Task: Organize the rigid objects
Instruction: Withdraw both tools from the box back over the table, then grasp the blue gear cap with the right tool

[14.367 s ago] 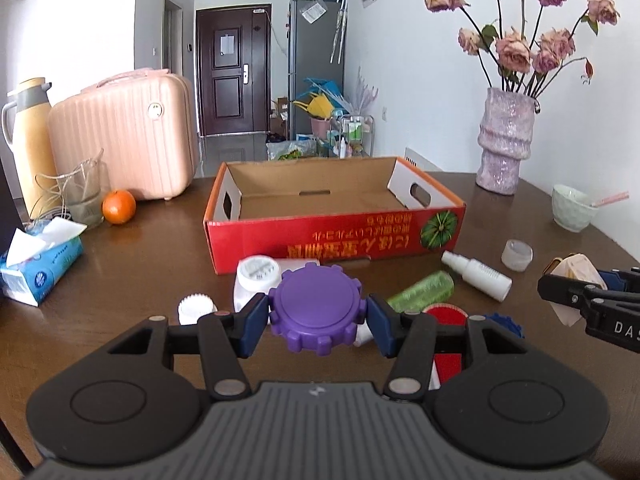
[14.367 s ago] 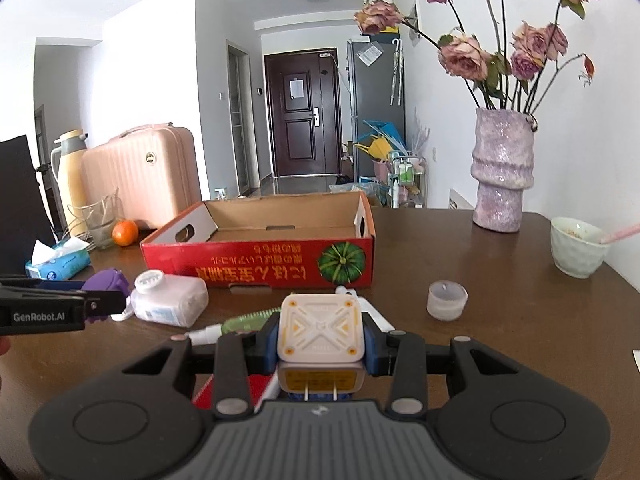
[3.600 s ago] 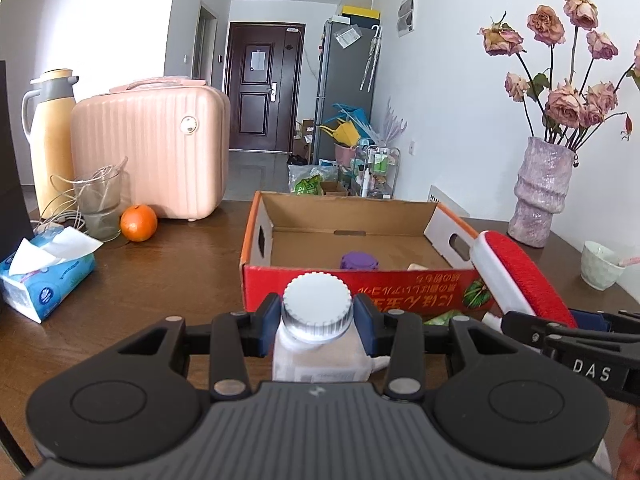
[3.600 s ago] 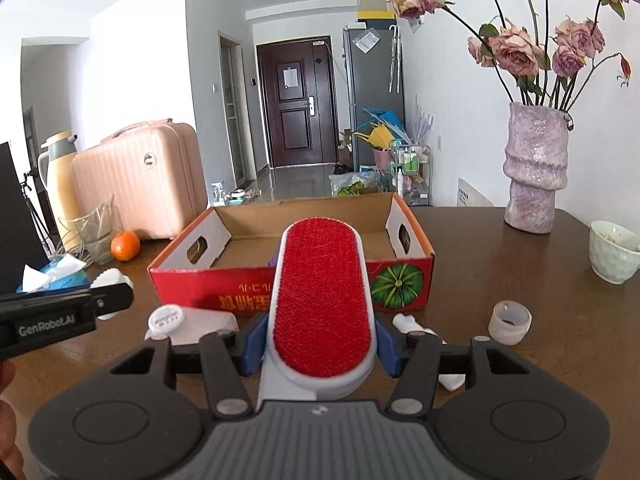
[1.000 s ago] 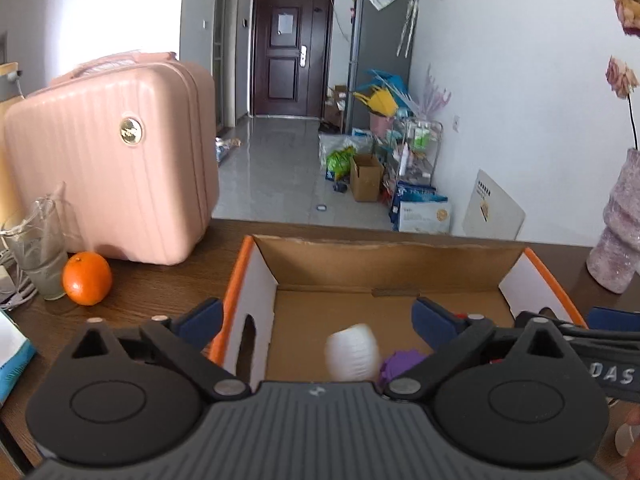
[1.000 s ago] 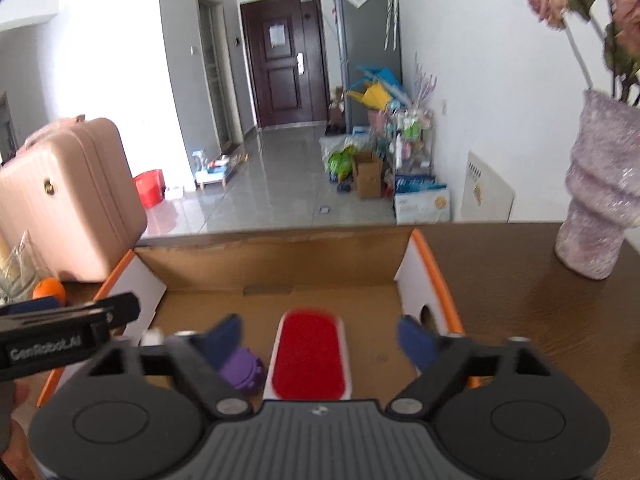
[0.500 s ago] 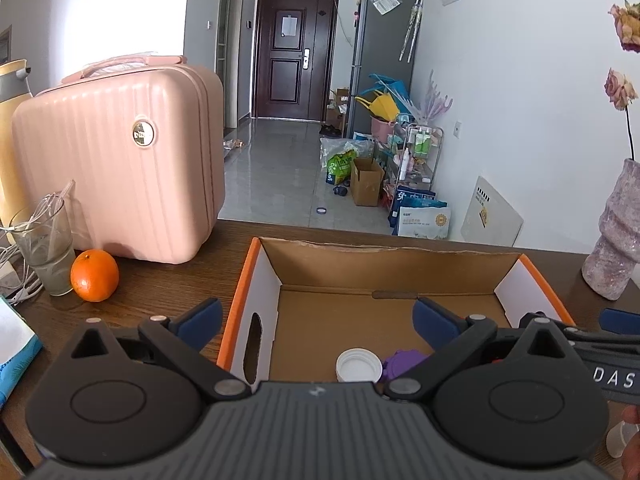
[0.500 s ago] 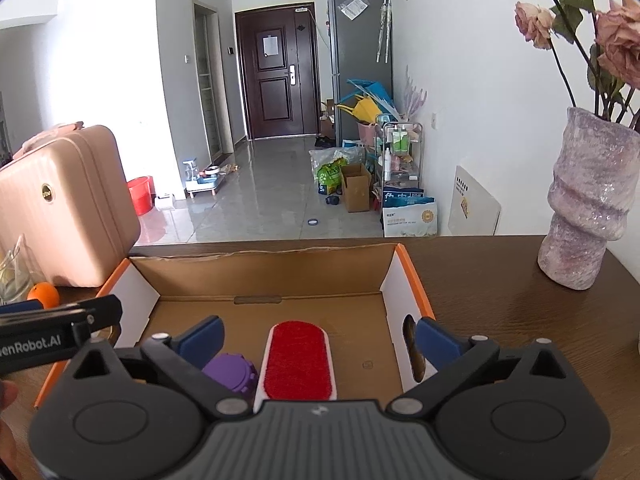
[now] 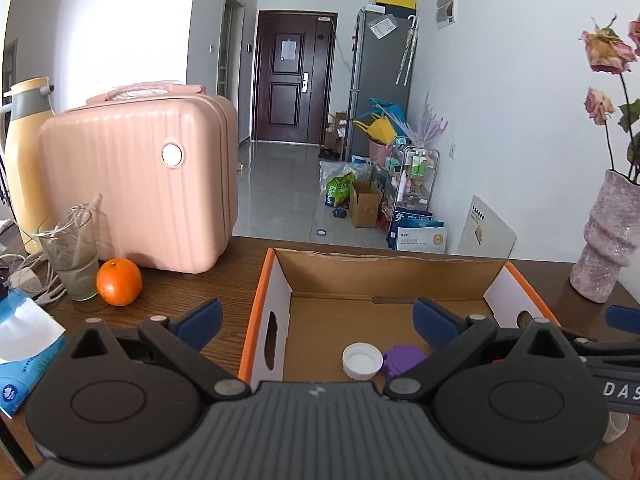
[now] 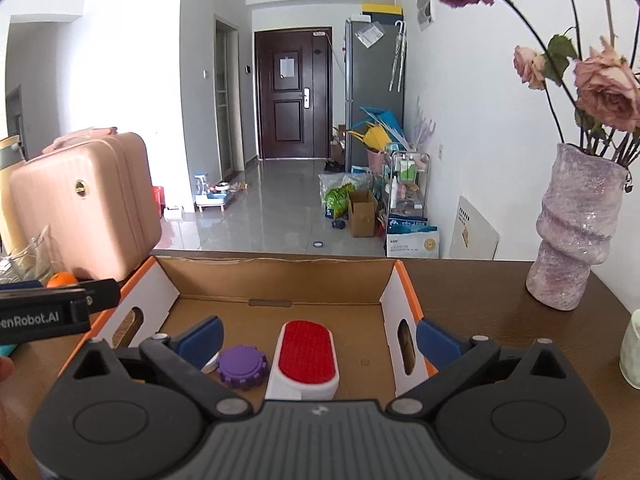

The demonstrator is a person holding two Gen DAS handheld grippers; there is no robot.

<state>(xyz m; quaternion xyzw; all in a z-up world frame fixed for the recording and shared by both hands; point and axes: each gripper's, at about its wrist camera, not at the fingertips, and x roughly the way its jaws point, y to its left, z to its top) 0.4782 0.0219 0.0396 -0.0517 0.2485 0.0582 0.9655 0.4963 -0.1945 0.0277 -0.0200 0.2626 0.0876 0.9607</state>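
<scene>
Now both grippers hang over the near edge of the cardboard box (image 9: 272, 280), which sits on the dark wooden table (image 9: 208, 292). The left gripper (image 9: 316, 316) has its jaws spread wide with nothing between them; its blue pads (image 9: 200, 314) stand apart, one over the table just outside the box's left wall and the other over the box floor. The right gripper (image 10: 318, 334) likewise has its jaws spread, having just been opening, and nothing is held between them.

Inside the box, near its front, lie three things. The lint brush (image 10: 306, 350), white with a red face up, lies lengthwise about the middle of the floor. Just beside it on its left lies the purple gear-shaped lid (image 10: 242, 366). In the left wrist view the white-capped bottle (image 9: 362, 360) lies touching or nearly touching that purple lid, with its cap towards the camera; its body is hidden by the gripper.

Left of the box on the table stand a pink suitcase (image 9: 140, 184), an orange (image 9: 119, 281), a glass (image 9: 72, 256) and a yellow thermos (image 9: 24, 152). A blue tissue pack (image 9: 20, 348) lies at the left edge. A mottled pink vase (image 10: 576, 232) with dried roses stands to the right of the box.
</scene>
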